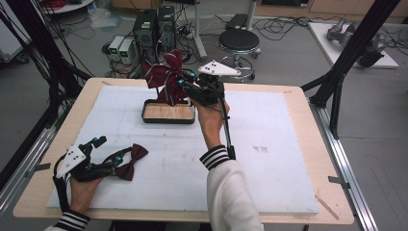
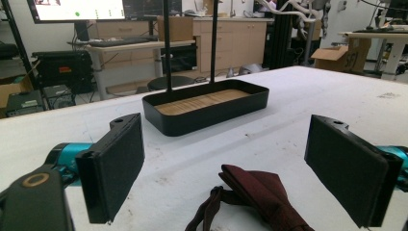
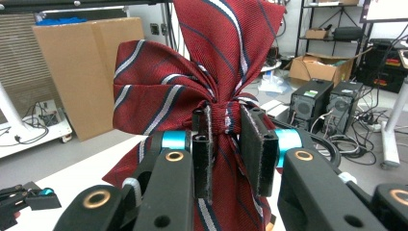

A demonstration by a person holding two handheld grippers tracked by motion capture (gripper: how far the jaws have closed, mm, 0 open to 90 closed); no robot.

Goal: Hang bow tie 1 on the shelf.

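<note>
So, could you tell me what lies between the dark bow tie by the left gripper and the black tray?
Nothing: in the high view, only bare white tabletop separates the dark bow tie from the black tray.

Grey floor surrounds a wooden table (image 1: 298,96) covered by a white mat (image 1: 269,159). Beyond the far edge stand two black computer towers (image 1: 155,29), small white boxes (image 1: 121,48), a round black stool (image 1: 239,40) and loose cables (image 1: 284,23). Black frame struts (image 1: 353,45) rise at right. A cardboard box (image 3: 82,67) and light wooden cabinets (image 2: 235,38) stand farther off.
</note>
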